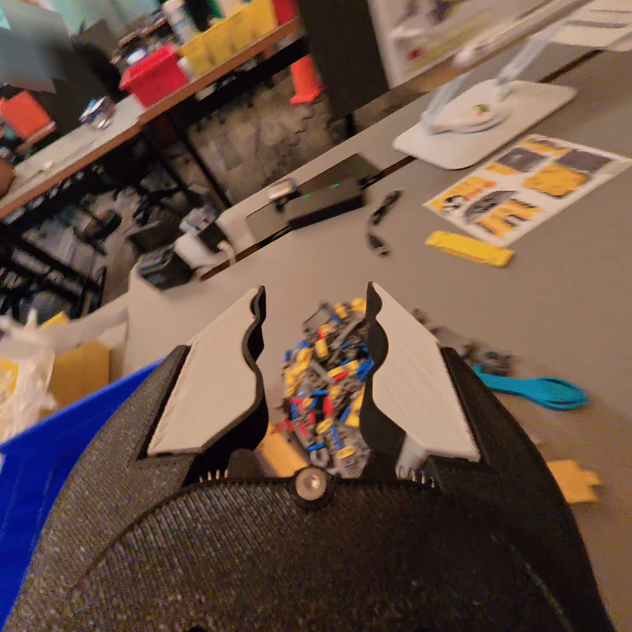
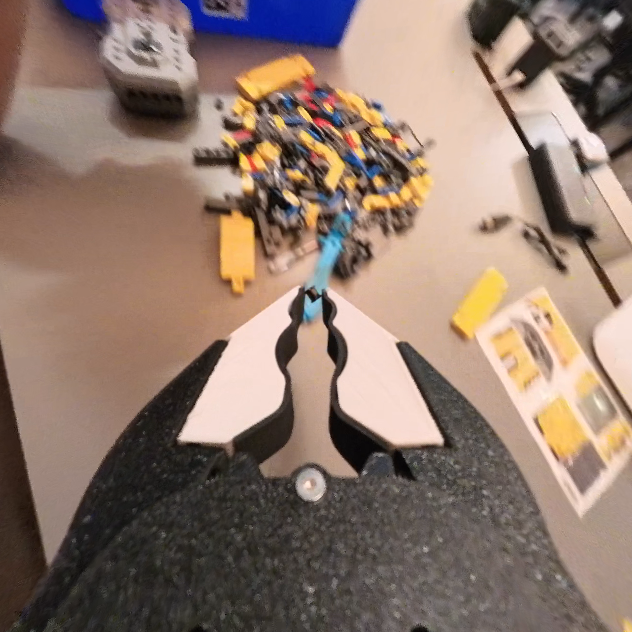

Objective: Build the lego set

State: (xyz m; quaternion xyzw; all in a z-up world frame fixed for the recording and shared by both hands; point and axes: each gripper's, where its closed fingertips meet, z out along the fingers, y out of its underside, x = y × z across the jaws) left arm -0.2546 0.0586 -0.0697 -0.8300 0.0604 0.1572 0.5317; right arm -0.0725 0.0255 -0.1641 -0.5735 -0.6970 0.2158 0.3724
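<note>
Two grippers over a grey desk (image 2: 102, 307), both views motion-blurred.

Right gripper (image 2: 313, 293): jaws nearly closed, tips pinching the near end of a light-blue strip piece (image 2: 328, 249). The strip runs from the fingertips out to the near edge of the brick pile (image 2: 318, 164) and looks lifted off the desk at the gripped end; the blur hides whether its far end touches the pile.

Left gripper (image 1: 316, 290): jaws wide apart, nothing between them. It hangs above the same brick pile (image 1: 325, 376), which shows through the gap between the fingers. No contact that I can see.

Pile: small yellow, blue, red, black and grey building parts, heaped mid-desk. A flat yellow plate (image 2: 237, 248) lies just beside its near-left edge, and another yellow plate (image 2: 275, 77) touches its far edge.

Around it:
- grey motor-like block (image 2: 148, 68) toward the far-left of the desk, near the blue bin (image 2: 273, 24) at the far edge
- long yellow beam (image 2: 478, 302) apart from the pile on the right, just beside a printed sheet (image 2: 561, 393) with yellow and black panels
- a few loose dark parts (image 2: 543, 239) between the pile and the desk's right edge
- black box with green lights (image 1: 307, 201) at the desk's edge, in the left wrist view
- white lamp base (image 1: 485, 123) beyond the printed sheet
- turquoise loop-shaped item (image 1: 543, 391) on the desk right of the left gripper
</note>
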